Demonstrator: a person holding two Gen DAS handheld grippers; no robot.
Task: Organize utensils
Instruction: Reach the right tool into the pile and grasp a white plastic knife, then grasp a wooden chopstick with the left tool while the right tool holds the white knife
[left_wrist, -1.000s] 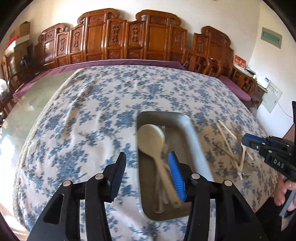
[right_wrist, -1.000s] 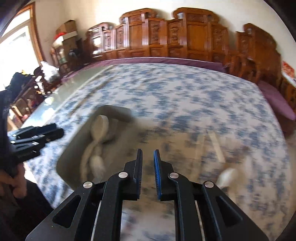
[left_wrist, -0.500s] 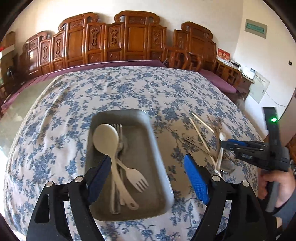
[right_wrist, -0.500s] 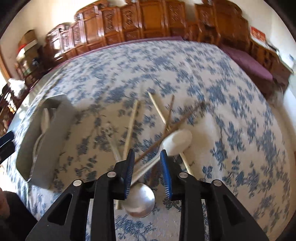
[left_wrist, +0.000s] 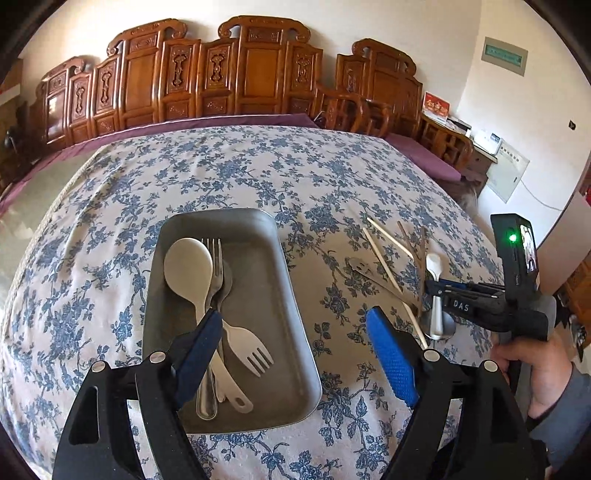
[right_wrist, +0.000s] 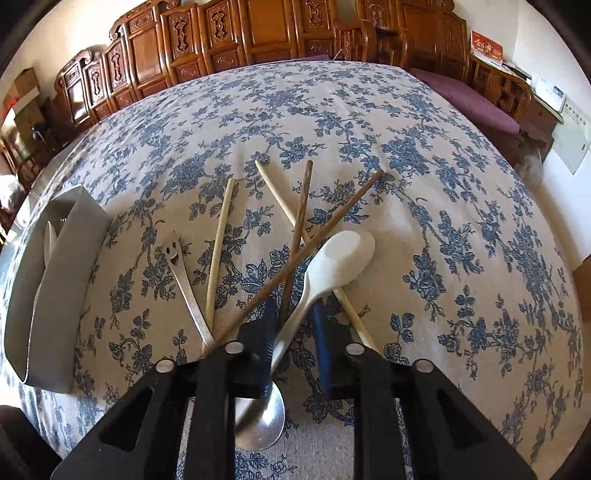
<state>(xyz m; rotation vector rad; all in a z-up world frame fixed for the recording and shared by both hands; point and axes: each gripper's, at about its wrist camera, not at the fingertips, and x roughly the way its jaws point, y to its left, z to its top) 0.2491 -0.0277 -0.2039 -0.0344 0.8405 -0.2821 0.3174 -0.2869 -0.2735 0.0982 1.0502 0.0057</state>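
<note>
A grey metal tray (left_wrist: 289, 280) holds a white spoon (left_wrist: 188, 269), a metal fork (left_wrist: 216, 258) and a white fork (left_wrist: 247, 347). My left gripper (left_wrist: 291, 317) hovers open over the tray's near half with nothing between its pads. To the right on the cloth lies a loose pile: another white spoon (right_wrist: 340, 262), a metal spoon (right_wrist: 173, 254) with a smiling cut-out, light chopsticks (right_wrist: 219, 240) and dark chopsticks (right_wrist: 303, 206). My right gripper (right_wrist: 294, 310) points down into the pile, its jaws closing on that white spoon's handle.
A blue-flowered cloth (left_wrist: 258, 177) covers the whole table. Carved wooden chairs (left_wrist: 240, 74) line its far side. A hand (left_wrist: 532, 373) in a grey sleeve holds the right gripper at the lower right. The tray (right_wrist: 55, 280) lies left of the pile.
My left gripper opened wide and shifted so the tray sits under it. My right gripper came down onto the pile, and its jaws narrowed around the white spoon's handle.
</note>
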